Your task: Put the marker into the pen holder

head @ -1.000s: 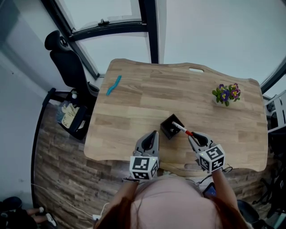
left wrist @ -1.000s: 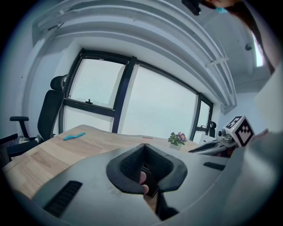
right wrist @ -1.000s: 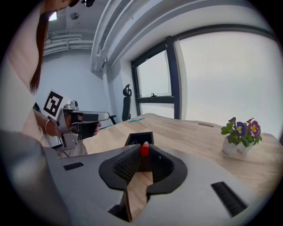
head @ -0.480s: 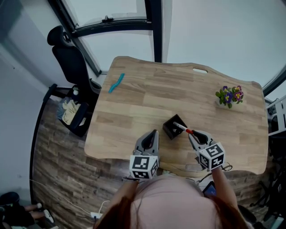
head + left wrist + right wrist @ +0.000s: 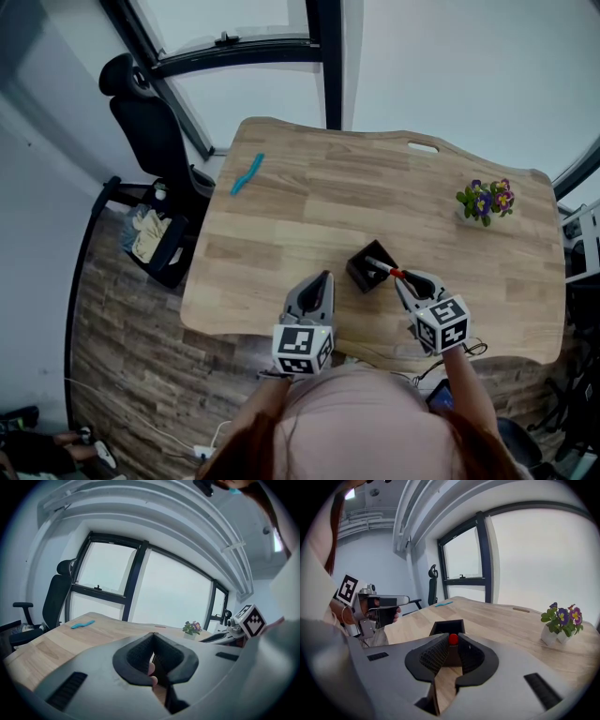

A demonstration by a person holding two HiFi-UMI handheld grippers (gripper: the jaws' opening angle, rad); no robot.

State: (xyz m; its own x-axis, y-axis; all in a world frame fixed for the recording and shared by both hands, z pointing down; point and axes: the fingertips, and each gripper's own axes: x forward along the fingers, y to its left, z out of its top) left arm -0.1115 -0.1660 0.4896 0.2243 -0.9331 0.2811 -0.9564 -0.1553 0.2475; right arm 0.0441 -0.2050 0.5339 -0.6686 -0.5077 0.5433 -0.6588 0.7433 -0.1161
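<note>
Beside tall windows, over the wooden counter (image 5: 300, 216), the right gripper (image 5: 410, 281) has its jaws clamped on the marker (image 5: 384, 270), slanted over the black pen holder (image 5: 364, 274), apparently for dropping in, while the left gripper (image 5: 322, 278) idles nearby, jaws together and empty.

You hold both grippers low in front of your chest, forearms reaching forward side by side. Your left gripper (image 5: 322, 279) points straight ahead, its jaws pressed together with nothing between them. Your right gripper (image 5: 405, 279), well apart to its right and angled inward, has its jaws clamped on the marker (image 5: 382, 268) near its red end.
</note>
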